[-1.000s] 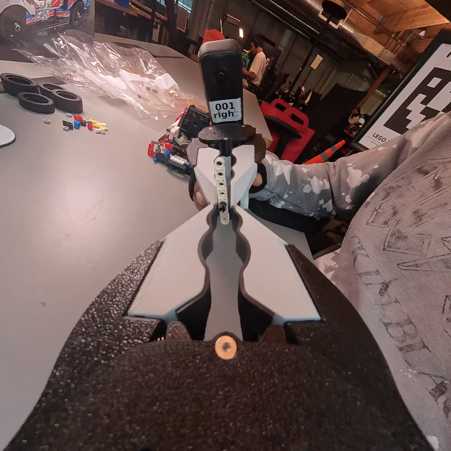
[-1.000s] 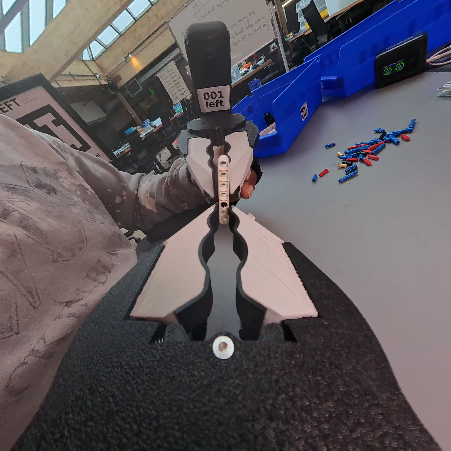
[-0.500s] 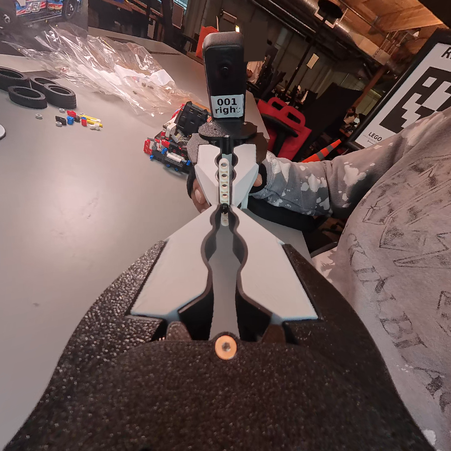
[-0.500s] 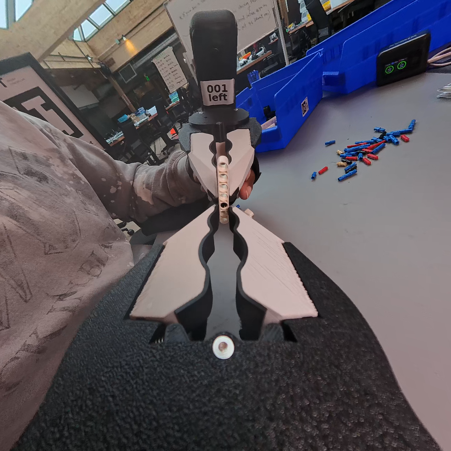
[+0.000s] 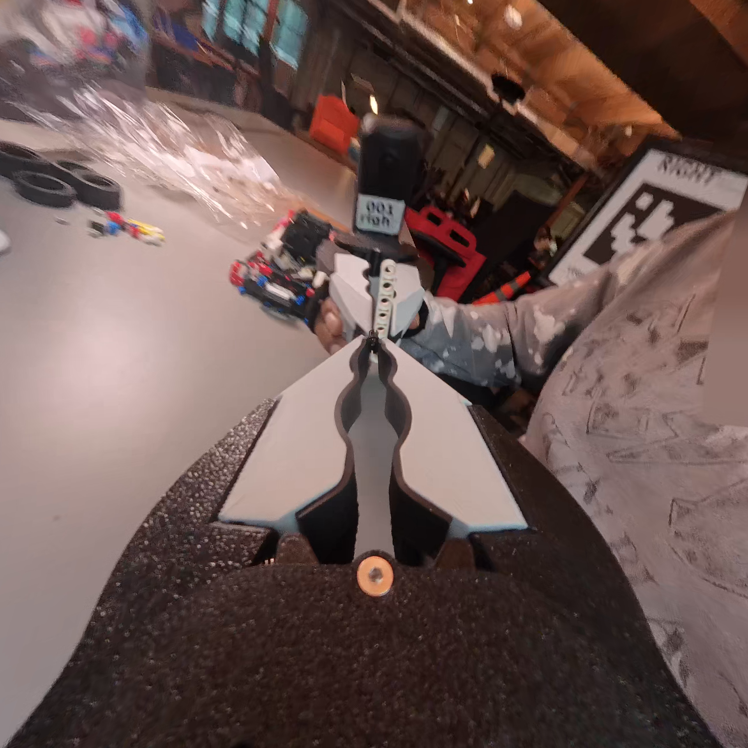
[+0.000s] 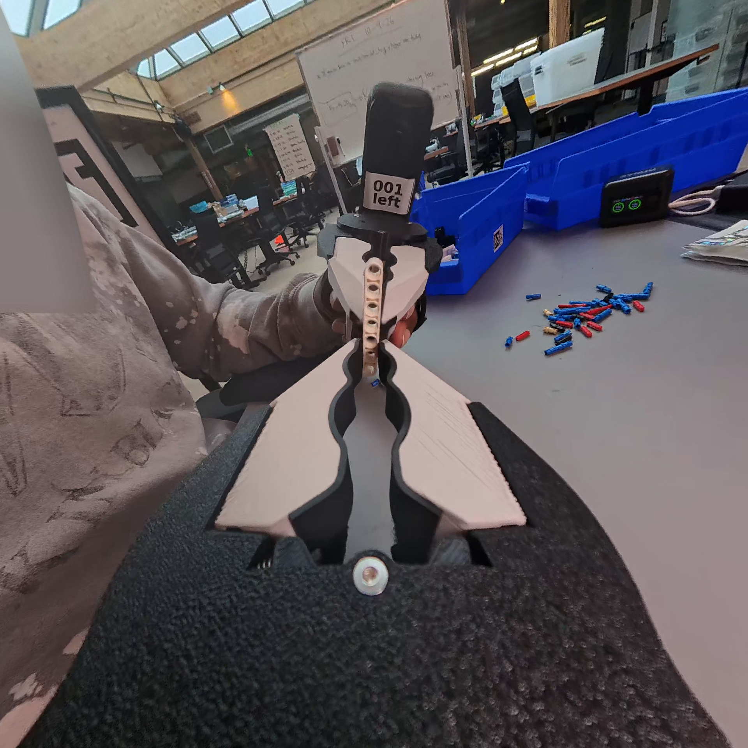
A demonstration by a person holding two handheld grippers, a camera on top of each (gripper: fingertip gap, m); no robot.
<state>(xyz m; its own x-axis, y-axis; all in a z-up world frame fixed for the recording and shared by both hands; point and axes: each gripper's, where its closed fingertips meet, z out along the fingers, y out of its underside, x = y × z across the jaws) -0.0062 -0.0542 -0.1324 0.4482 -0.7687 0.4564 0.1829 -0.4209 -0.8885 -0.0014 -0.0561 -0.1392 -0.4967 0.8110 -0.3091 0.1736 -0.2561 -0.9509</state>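
Right wrist view: right gripper (image 6: 370, 358) is clenched on a white holed beam (image 6: 372, 299), held at frame centre above the grey table (image 6: 566, 404). Left gripper (image 5: 372, 350) is closed at the beam's other end; whatever is pinched there cannot be told. Blue and red pins (image 6: 595, 311) are scattered at centre right.

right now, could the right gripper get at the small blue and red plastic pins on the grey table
Probably not as it stands: the right gripper is shut on the white holed plastic beam. The path seems free, though; the grey table between it and the blue and red plastic pins looks bare.
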